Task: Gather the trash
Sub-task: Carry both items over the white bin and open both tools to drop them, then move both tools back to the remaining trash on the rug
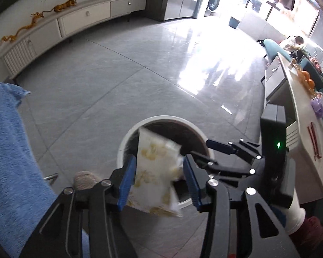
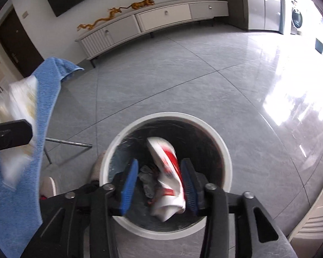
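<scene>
My left gripper hangs over the white bin, fingers parted around a white-and-yellow wrapper that touches only the left one. My right gripper is above the same bin, fingers apart, a red-and-white wrapper loose against the right finger.

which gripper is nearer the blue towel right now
Left. The left gripper hangs right beside the blue towel; the right gripper is over the bin, farther away.
</scene>
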Action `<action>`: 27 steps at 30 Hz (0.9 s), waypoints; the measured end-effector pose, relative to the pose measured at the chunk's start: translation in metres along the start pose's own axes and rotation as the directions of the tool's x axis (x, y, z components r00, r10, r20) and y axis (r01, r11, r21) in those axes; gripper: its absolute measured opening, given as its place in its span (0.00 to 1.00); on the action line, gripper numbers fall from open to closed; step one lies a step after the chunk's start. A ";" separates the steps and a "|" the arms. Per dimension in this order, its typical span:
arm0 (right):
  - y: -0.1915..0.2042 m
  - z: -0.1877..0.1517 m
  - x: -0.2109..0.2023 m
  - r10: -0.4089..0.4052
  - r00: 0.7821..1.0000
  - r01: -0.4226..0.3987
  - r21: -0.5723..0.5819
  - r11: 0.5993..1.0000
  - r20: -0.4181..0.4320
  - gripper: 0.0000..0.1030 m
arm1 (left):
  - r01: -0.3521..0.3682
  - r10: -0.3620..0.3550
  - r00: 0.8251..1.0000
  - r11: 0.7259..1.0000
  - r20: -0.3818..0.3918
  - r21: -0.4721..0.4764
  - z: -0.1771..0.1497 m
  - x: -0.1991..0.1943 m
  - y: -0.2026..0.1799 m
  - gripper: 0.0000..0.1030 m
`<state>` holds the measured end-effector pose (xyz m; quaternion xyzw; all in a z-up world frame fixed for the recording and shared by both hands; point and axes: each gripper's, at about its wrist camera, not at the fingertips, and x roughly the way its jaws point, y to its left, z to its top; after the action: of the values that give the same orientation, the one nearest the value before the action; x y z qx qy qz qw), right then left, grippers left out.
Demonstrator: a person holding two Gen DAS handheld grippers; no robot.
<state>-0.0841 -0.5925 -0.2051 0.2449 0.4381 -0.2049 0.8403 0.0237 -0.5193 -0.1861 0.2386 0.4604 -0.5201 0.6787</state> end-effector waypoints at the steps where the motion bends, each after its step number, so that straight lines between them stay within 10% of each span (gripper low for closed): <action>1: 0.000 -0.001 -0.001 -0.006 1.000 0.006 0.004 1.000 0.004 0.48 | 0.014 -0.014 1.000 1.000 0.001 -0.005 0.002 0.003 -0.001 0.47; 6: -0.007 -0.004 -0.014 -0.035 0.999 0.035 0.013 0.999 0.028 0.54 | 0.061 -0.061 0.998 0.998 0.014 -0.019 0.006 0.001 -0.006 0.48; 14: 0.023 0.002 -0.045 -0.077 0.990 0.079 -0.010 0.997 0.121 0.70 | -0.125 0.127 0.984 0.992 0.124 -0.025 -0.022 -0.057 0.007 0.48; 21: 0.100 0.009 -0.093 -0.013 0.967 0.050 -0.139 0.989 0.254 0.85 | -0.349 0.371 0.879 0.928 0.299 -0.128 -0.069 -0.148 0.045 0.48; 27: 0.166 0.013 -0.119 0.167 0.941 -0.093 -0.248 0.964 0.295 1.00 | -0.467 0.533 0.792 0.843 0.299 -0.267 -0.123 -0.215 0.086 0.48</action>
<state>-0.0465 -0.4528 -0.0605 0.1388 0.3028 -0.1326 0.9335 0.0492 -0.2864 -0.0681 0.1901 0.2924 -0.3124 0.8836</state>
